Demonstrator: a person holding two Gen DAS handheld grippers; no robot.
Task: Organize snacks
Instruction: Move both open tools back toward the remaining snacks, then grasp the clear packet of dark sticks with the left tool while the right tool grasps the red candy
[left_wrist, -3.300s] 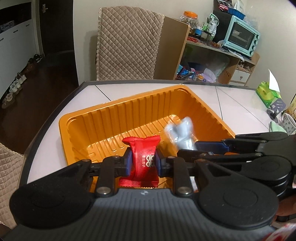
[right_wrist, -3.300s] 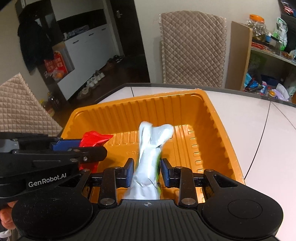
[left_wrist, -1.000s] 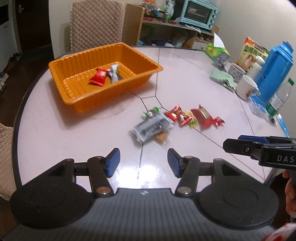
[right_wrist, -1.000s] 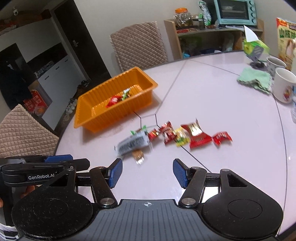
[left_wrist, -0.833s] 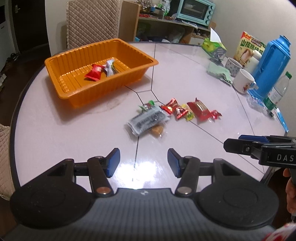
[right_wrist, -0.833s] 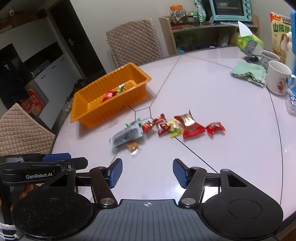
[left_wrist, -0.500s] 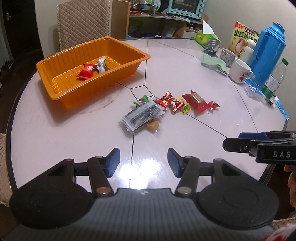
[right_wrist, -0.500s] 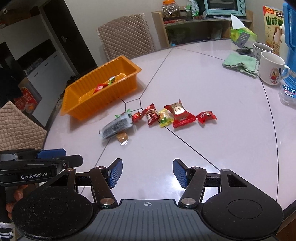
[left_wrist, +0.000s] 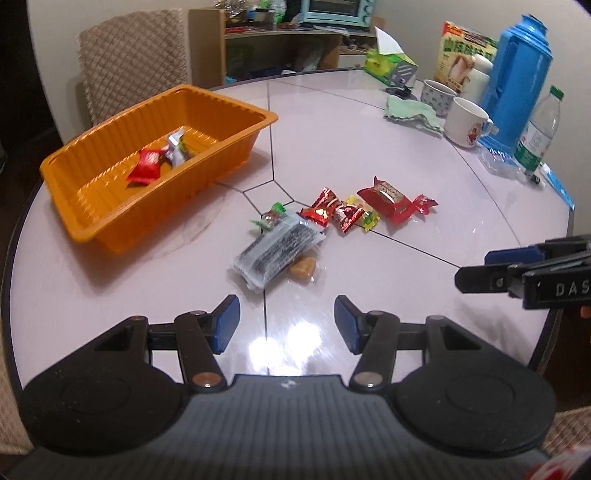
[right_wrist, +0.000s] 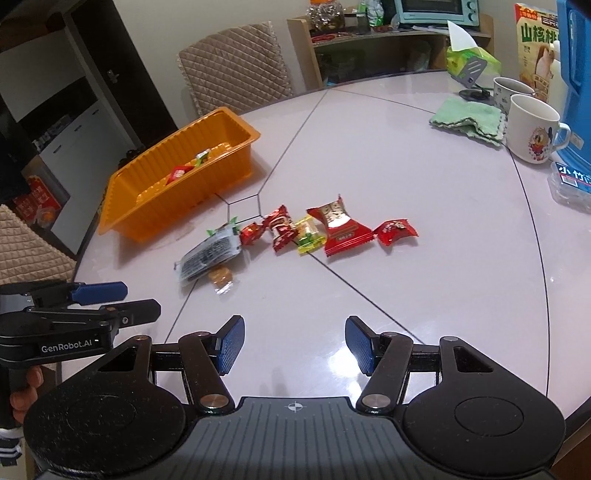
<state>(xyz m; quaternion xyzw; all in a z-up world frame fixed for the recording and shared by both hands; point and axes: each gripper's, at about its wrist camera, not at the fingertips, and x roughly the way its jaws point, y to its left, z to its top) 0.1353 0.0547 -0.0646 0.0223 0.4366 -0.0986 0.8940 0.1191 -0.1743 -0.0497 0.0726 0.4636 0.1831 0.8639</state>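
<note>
Snacks (left_wrist: 332, 218) are lying loose beside the orange tray (left_wrist: 236, 151); the left gripper (left_wrist: 286, 325) and right gripper (right_wrist: 293, 345), jaws spread and empty, are hovering short of them. Next probably: reaching in and pinching one wrapper.

One orange tray (left_wrist: 236, 142), two snacks inside (left_wrist: 159, 158), roughly eight loose wrappers (left_wrist: 332, 214), two mugs (left_wrist: 466, 123)

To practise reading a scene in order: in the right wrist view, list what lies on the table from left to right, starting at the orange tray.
Orange tray → black-striped packet → yellow-green candy → large red packet → small red packet → green cloth → white mug.
</note>
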